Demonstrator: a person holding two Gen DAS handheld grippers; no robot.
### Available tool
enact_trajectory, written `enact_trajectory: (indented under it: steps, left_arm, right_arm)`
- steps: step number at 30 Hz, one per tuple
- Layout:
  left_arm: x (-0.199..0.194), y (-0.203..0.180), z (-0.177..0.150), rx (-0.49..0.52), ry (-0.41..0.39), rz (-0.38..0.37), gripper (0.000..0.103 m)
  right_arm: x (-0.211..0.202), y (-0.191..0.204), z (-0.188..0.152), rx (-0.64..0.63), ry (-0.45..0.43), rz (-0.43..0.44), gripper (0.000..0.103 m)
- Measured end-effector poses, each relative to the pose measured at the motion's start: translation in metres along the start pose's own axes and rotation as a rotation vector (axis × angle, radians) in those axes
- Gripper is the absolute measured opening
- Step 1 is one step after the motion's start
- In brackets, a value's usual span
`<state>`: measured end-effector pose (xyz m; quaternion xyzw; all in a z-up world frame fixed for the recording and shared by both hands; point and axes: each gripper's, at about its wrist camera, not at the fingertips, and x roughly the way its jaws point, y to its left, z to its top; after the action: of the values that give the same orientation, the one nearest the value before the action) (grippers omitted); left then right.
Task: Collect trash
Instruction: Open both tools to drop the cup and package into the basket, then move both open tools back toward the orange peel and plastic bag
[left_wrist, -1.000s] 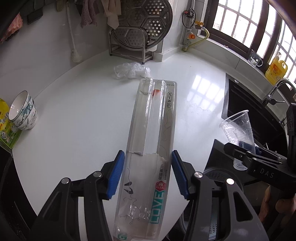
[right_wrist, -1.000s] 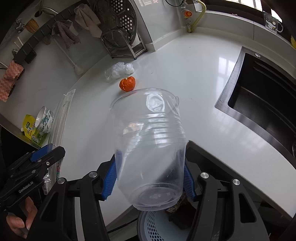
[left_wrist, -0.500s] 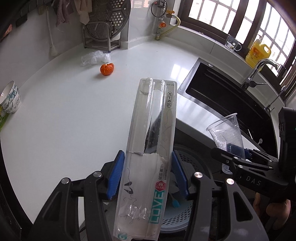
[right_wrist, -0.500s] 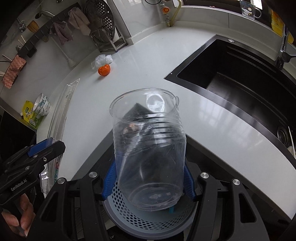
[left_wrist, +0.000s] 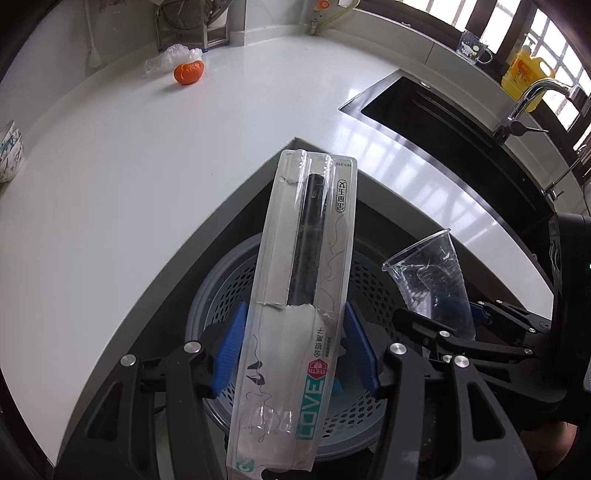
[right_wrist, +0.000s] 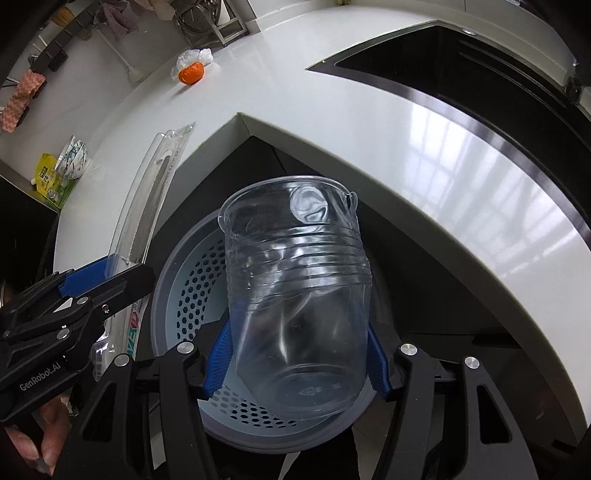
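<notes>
Left wrist view: left gripper (left_wrist: 293, 349) clamps the toothbrush blister pack (left_wrist: 295, 295), right gripper (right_wrist: 295, 363) the plastic cup (right_wrist: 295, 295), over the six-o'clock perforated bin (left_wrist: 373, 413), ready for dropping.

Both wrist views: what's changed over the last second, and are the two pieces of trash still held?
Both grippers have swung off the white counter and come down over the grey perforated bin. Nothing was let go: the left gripper still clamps the toothbrush package, and the right gripper still clamps the clear plastic cup. The orange and crumpled wrap stay on the counter.
</notes>
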<state>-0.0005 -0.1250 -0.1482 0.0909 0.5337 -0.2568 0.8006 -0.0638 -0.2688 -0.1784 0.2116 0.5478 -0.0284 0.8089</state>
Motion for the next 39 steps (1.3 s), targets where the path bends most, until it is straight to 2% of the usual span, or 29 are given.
enact_trajectory:
  steps: [5, 9, 11, 14, 28, 39]
  left_arm:
    - [0.017, 0.004, -0.01, -0.024, 0.03, 0.022, 0.055]
    - [0.02, 0.008, -0.016, -0.029, 0.043, 0.047, 0.058]
    - [0.017, 0.01, -0.018, -0.036, 0.036, 0.056, 0.071]
    - [0.012, 0.014, -0.016, -0.056, 0.018, 0.058, 0.078]
    - [-0.005, 0.017, -0.013, -0.051, 0.007, 0.085, 0.078]
    - [-0.034, 0.021, -0.009, -0.042, -0.022, 0.112, 0.078]
  right_arm:
    - [0.025, -0.004, -0.003, -0.007, 0.041, 0.007, 0.059]
    - [0.03, -0.004, -0.005, -0.01, 0.043, 0.011, 0.059]
    - [0.031, -0.003, -0.004, -0.016, 0.051, 0.003, 0.06]
    - [0.031, -0.002, -0.001, -0.009, 0.048, 0.0, 0.063]
    - [0.007, -0.002, -0.002, -0.022, 0.008, -0.012, 0.064]
    - [-0.017, 0.004, 0.002, -0.048, -0.024, -0.016, 0.064]
